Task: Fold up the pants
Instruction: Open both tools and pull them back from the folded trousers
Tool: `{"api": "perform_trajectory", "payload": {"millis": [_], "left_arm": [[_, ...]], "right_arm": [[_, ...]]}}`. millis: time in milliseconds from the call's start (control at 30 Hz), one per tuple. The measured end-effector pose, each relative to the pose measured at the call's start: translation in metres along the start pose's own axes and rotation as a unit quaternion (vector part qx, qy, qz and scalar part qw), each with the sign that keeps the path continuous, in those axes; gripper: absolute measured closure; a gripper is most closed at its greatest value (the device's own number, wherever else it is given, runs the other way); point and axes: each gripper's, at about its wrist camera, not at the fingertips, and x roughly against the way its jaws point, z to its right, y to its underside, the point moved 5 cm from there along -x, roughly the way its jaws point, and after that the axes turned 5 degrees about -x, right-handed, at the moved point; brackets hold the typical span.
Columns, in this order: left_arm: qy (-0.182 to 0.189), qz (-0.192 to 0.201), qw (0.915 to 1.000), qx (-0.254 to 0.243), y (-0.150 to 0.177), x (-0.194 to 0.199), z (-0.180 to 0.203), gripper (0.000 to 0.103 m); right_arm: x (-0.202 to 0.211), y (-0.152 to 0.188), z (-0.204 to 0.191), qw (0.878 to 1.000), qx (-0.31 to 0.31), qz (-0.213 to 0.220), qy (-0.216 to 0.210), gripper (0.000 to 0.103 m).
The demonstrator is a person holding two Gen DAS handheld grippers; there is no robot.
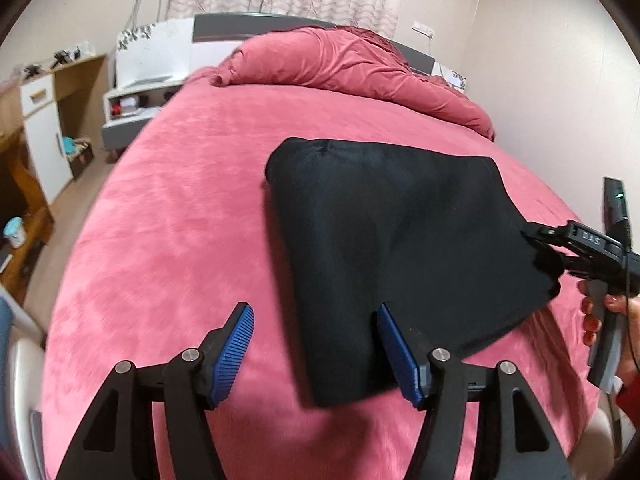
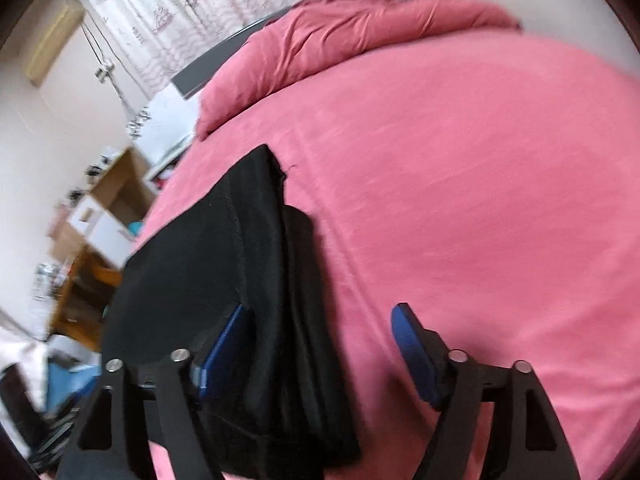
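Pants (image 1: pixel 404 248): black, folded into a compact stack of several layers, lying flat on the pink bed (image 1: pixel 168 248). Judged from the shape, the fold is near complete or complete.

Left gripper (image 1: pixel 316 354): jaws stand wide apart, nothing pressed between the pads. The near left corner of the stack reaches into the gap, against the inner side of the right-hand blue pad (image 1: pixel 398 354); the left-hand pad sits over bare bedspread, apart from the cloth.

Right gripper (image 2: pixel 320 354): jaws also wide apart, no grip. In its own view the stack's right edge lies between the jaws, the left-hand pad (image 2: pixel 224 348) over or on the top layer, the right-hand pad (image 2: pixel 412 348) over bare bed just beside the stack. Contact of the left-hand pad with the cloth cannot be settled; the view is motion-blurred. From the left wrist view the same gripper sits at the stack's right edge, held by a hand (image 1: pixel 604 316).

Risks, as judgement:
- Ribbed pads may snag the soft cloth. If either gripper pulls away while a pad rests on the top layer, that layer could drag and the fold could open.
- Layers at the right edge look stepped, not flush; a sideways brush there could spread them further.
- Soft bedspread gives no firm backing, so a downward press to flatten may wrinkle the stack instead.
- Crumpled duvet (image 1: pixel 360 68) lies well beyond the jaws, no hazard.
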Motion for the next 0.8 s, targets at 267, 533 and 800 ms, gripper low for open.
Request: {"api": "perform_trajectory", "payload": {"millis": [267,533,800], "left_arm": [[-0.021,-0.056,0.9980,0.021,0.063,0.011,0.017,0.037],[-0.050,-0.070,0.9958,0.032,0.103,0.032,0.035,0.038],[-0.090,-0.072,0.9924,0.043,0.114,0.060,0.038,0.037]], "right_arm": [[0.042,0.068,-0.021,0.996,0.074,0.019,0.056,0.013],[0.053,0.138,-0.043,0.995,0.084,-0.012,0.053,0.013],[0.072,0.180,-0.056,0.993,0.107,-0.015,0.054,0.013]]}}
